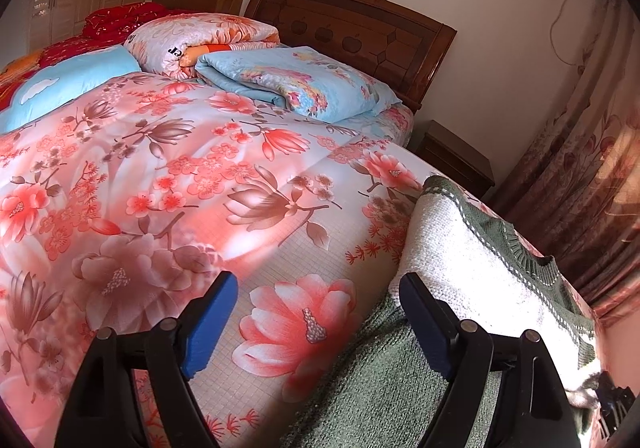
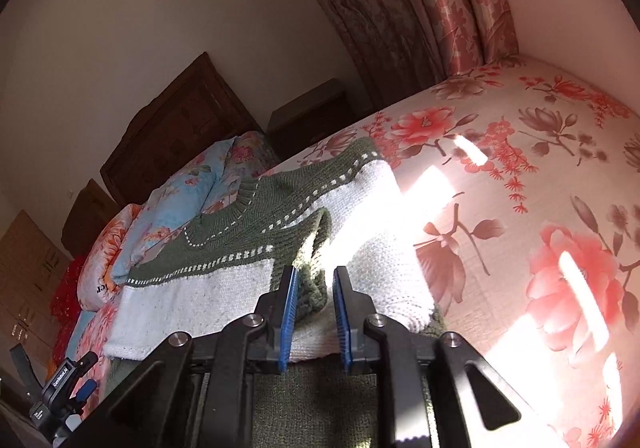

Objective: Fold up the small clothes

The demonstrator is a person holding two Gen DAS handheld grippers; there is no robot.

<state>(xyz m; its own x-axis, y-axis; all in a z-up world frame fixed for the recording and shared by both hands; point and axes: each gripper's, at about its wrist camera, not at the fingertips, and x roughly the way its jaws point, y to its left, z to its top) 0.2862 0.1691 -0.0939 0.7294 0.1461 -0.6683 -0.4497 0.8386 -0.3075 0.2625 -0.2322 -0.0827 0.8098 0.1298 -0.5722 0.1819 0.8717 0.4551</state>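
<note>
Knitted green-and-white sweater lay partly folded near the edge of the floral quilt, with both grippers low over it.

Left gripper hovered with jaws spread wide, its left blue pad over bare quilt and its other finger at the sweater's white edge, the garment lying from 3 to 5 o'clock. Right gripper had jaws narrowed around a bunched green fold, though contact could not be confirmed. Open quilt stretched toward 10 o'clock up to the folded blue blanket; curtains hung beyond the bed's edge at 3 o'clock.
</note>
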